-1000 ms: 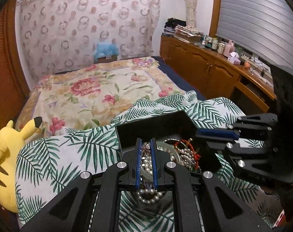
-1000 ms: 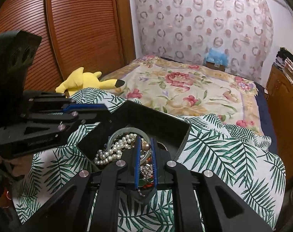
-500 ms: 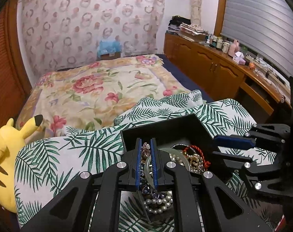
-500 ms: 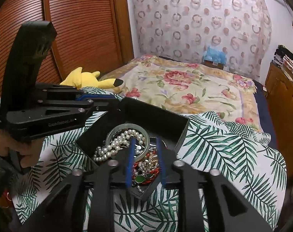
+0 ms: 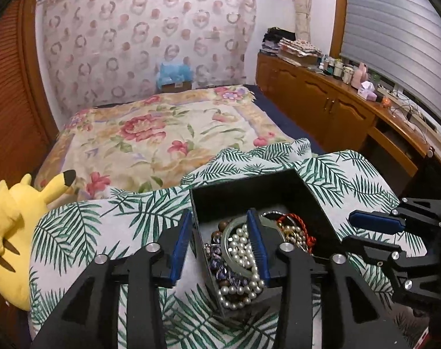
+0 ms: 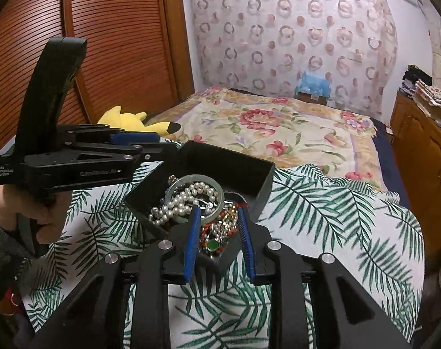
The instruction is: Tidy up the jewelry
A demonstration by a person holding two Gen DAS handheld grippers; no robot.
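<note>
Left wrist: our left gripper [image 5: 219, 245], jaws just opened, straddles the near wall of the box [image 5: 278, 186] and clamps nothing. Pearls [image 5: 243, 261] and a bangle [image 5: 229, 229] are heaped inside; closing here could pinch the wall and tip the box on the soft leaf cover [image 5: 83, 232].

Right wrist: right gripper [image 6: 219, 241] is parted over beads [image 6: 217, 232] in the box corner, gripping nothing. Tangled strands may drag neighbours out.

Two handheld tools angle downward, side by side. The left tool [image 5: 220, 244] has just been opening, its jaws now apart and gripping nothing. The right tool [image 6: 219, 232] stands part open, also empty.
</note>
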